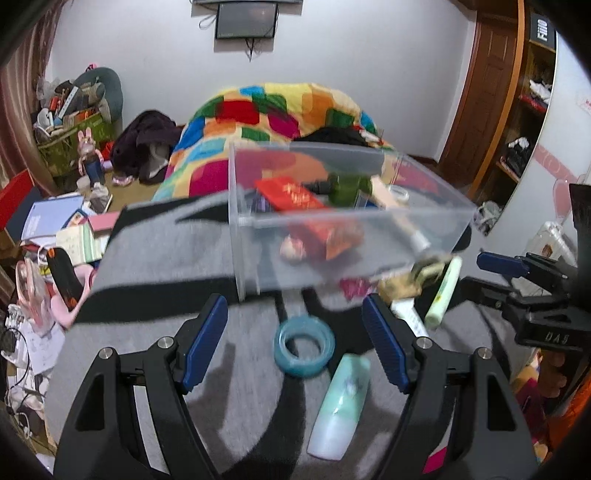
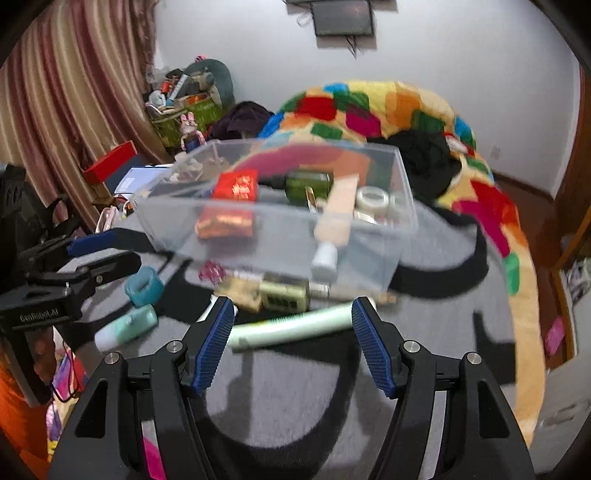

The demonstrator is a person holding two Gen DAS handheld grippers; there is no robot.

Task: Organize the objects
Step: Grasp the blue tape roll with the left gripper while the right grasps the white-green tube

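Left gripper (image 1: 295, 350) fingers spread wide, empty, tape ring (image 1: 304, 345) between them; right gripper (image 2: 293, 343) fingers open, empty. Green tube (image 2: 291, 326) lies between them on the bed (image 2: 295, 387).

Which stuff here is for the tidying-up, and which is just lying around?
For the tidying:
clear box
teal tape ring
mint bottle
pale green tube
brass padlock

Just lying about:
patchwork blanket
wall screen
red box
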